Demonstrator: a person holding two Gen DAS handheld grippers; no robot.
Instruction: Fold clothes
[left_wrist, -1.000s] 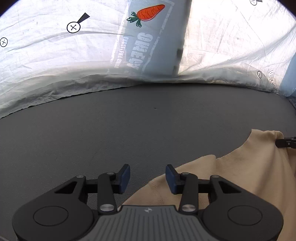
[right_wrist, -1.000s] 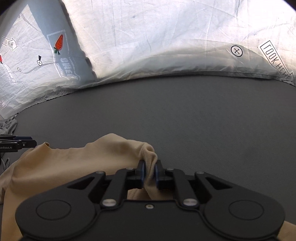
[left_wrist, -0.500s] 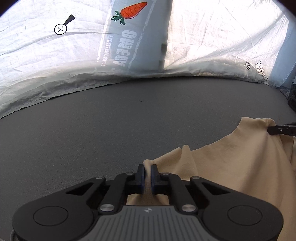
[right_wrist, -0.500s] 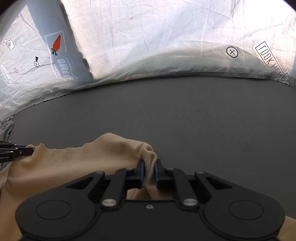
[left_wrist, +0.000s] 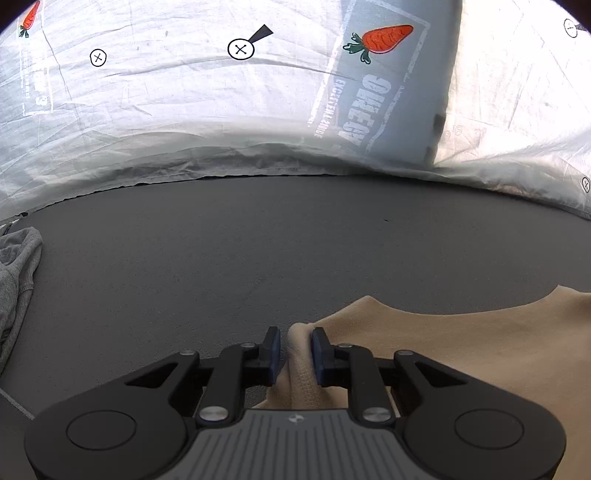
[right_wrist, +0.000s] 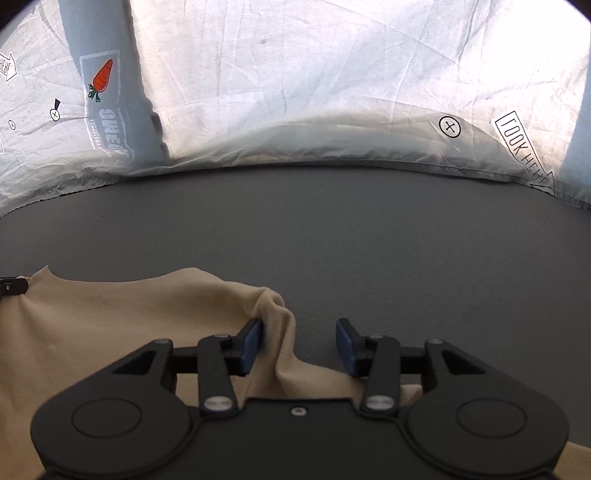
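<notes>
One soft, limp beige garment (left_wrist: 461, 354): left gripper (left_wrist: 294, 350) narrow around its bunched edge; right gripper (right_wrist: 299, 343) wide, fabric slack between. Grip the hems.

A garment (left_wrist: 461, 354) is spread on the mat (left_wrist: 258, 251), at the near edge. A fold of it is found between the jaws of the left gripper (left_wrist: 294, 350), and another fold between the jaws of the right gripper (right_wrist: 299, 345), against the left one. A second cloth (left_wrist: 16, 273) is piled at the mat's far left. A sheet (right_wrist: 314, 92) is hung behind the mat.
</notes>
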